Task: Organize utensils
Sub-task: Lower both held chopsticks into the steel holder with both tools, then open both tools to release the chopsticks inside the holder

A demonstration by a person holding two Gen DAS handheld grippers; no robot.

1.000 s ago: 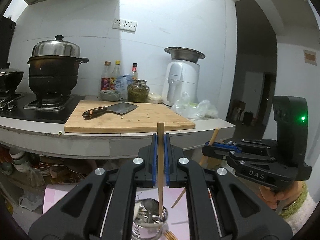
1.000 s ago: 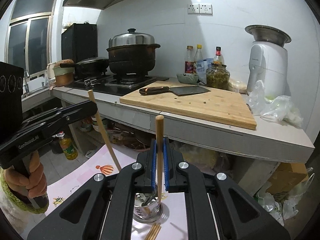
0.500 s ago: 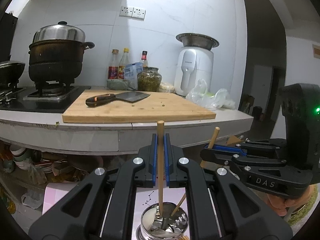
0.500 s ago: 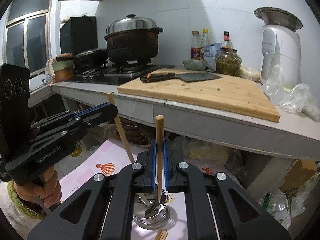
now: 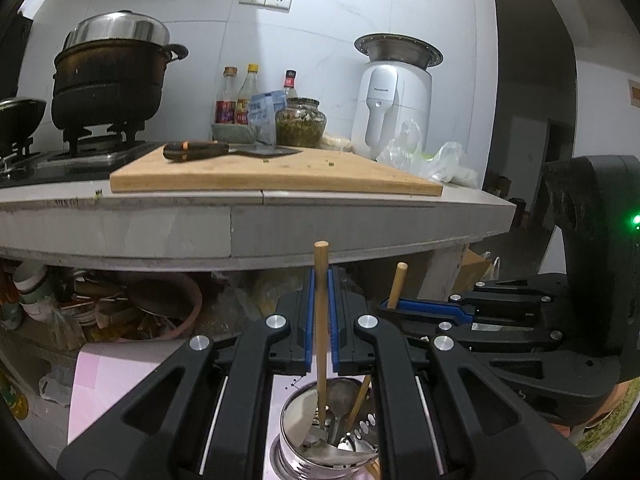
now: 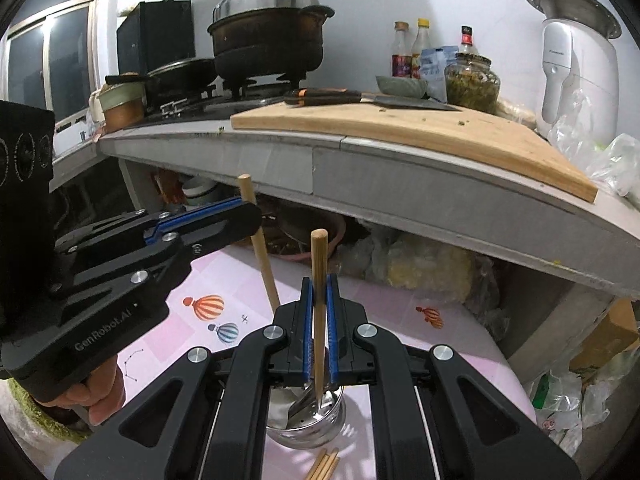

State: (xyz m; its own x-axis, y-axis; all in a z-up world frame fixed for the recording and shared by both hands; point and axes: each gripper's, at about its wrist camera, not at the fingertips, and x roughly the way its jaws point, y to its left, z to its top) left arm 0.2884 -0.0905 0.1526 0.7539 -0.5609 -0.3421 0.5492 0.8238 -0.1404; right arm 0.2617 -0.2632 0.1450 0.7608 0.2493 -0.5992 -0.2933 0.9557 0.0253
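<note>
I am working low in front of the counter (image 5: pixel 248 216), over a pink mat (image 6: pixel 224 280) on the floor where the steel cup (image 6: pixel 306 420) is standing, and the step in hand, as I judge it, is dropping two chopsticks into that cup at once. To do it well I am wanting both sticks close to upright and their lower tips well inside the rim before either pair of tongs lets go, so neither one tips out or knocks the cup over; the spoon (image 5: pixel 340 396) and other metal pieces already in there are taking up room, so I am aiming for the open side and thinking of releasing one stick at a time. The left tongs (image 5: pixel 318 320) are clenched on the left chopstick (image 5: pixel 321 280), which is running straight up between the blue pads with its tip down inside the cup. The right tongs (image 6: pixel 319 328) are clamped on the right chopstick (image 6: pixel 319 272) likewise, its tip reaching in past the rim. In the left view the right stick is leaning into the cup from the right, so the two are sharing the cup just beside each other. A few loose chopsticks (image 6: pixel 324 464) are lying on the mat just in front of the cup, apart from both tongs.
</note>
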